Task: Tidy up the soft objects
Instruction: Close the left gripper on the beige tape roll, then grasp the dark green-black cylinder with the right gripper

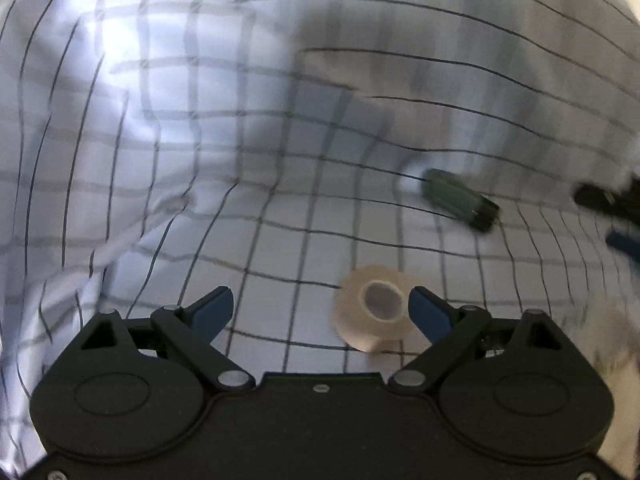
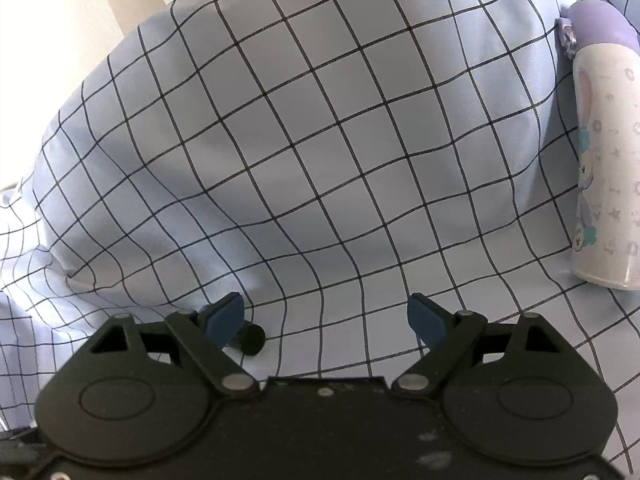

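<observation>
Both grippers hang with their blue-padded fingers spread wide and nothing between them. Over on the left gripper [image 1: 321,309], the whole view is smeared with blur, so edges are hard to trust. A beige roll of tape [image 1: 374,307] lies on the checked sheet [image 1: 280,248] just beside the right-hand pad, not pinched. Further back a dark green cylinder [image 1: 460,200] lies on its side; what it is I cannot tell. At the right edge some black and blue shapes [image 1: 612,208] are cut off and too blurred to name. Rumpled checked bedding [image 1: 120,128] is heaped across the left and back.

From the right gripper [image 2: 325,316] things are sharp. A plump checked pillow [image 2: 280,140] fills the middle, resting on the same grid-patterned sheet, just ahead of the fingertips. A white bottle with a purple cap and a rabbit print [image 2: 604,152] leans against the pillow's right side, partly cut off by the frame. A small black object [image 2: 252,340] peeks out behind the left pad, mostly hidden.
</observation>
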Tool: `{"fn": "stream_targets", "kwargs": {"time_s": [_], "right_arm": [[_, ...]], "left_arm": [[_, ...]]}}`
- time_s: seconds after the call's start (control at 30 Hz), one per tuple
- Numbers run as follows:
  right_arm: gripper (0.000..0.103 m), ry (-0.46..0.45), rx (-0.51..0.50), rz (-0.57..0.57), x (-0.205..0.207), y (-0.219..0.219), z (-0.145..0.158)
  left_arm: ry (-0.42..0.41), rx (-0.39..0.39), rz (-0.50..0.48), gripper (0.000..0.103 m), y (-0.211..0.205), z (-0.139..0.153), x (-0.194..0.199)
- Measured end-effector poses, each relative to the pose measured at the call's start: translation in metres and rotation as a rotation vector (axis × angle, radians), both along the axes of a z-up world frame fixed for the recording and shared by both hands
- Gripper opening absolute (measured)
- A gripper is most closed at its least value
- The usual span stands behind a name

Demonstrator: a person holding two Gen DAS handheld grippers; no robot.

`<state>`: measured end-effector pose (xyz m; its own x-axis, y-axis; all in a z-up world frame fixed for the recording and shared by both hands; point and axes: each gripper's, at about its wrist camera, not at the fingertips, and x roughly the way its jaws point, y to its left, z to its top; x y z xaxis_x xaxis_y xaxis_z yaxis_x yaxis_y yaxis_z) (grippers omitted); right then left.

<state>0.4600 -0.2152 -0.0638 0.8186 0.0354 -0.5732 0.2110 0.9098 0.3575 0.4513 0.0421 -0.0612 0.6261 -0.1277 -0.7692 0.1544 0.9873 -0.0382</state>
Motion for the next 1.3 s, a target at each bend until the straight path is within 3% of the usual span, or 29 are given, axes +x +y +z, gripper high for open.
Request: {"fn": "stream_targets", "kwargs": {"time_s": [0.13, 0.2, 0.27, 0.33, 0.53, 0.73, 0.9, 1.03, 1.17, 1.3], "right_arm": [[0.089, 0.005, -0.027, -0.005, 0.002, 0.005, 0.0], [0.09, 0.005, -0.039, -0.002, 0.002, 0.006, 0.0], [0.091, 0.011, -0.049, 0.0, 0.003, 0.009, 0.0], [0.091, 0.018, -0.057, 0.004, 0.005, 0.011, 0.0], [0.092, 0.05, -0.073, 0.015, 0.01, 0.014, -0.001], [0.092, 0.114, -0.075, 0.01, 0.02, 0.014, -0.006], [0.092, 0.163, -0.093, 0.018, 0.028, 0.017, -0.009], [0.092, 0.274, -0.128, 0.035, 0.046, 0.021, -0.011], [0.092, 0.323, -0.285, 0.052, 0.062, 0.04, -0.002], [0.092, 0.348, -0.311, 0.091, 0.077, 0.061, 0.018]], "left_arm": [[-0.062, 0.105, -0.101, 0.09, -0.023, -0.004, -0.008], [-0.056, 0.125, -0.129, 0.083, -0.028, -0.01, -0.006], [-0.03, 0.109, -0.149, 0.077, -0.03, -0.016, -0.001], [-0.005, 0.084, -0.153, 0.063, -0.028, -0.02, 0.004], [0.015, -0.009, -0.128, 0.054, -0.007, -0.023, 0.015], [-0.036, -0.101, -0.113, 0.054, 0.013, -0.029, 0.016], [-0.11, -0.044, -0.185, 0.065, 0.004, -0.037, 0.005], [-0.178, -0.015, -0.201, 0.069, -0.001, -0.044, -0.004], [-0.196, -0.086, -0.169, 0.069, 0.01, -0.043, -0.004], [-0.201, -0.143, -0.13, 0.07, 0.02, -0.043, -0.001]]}}
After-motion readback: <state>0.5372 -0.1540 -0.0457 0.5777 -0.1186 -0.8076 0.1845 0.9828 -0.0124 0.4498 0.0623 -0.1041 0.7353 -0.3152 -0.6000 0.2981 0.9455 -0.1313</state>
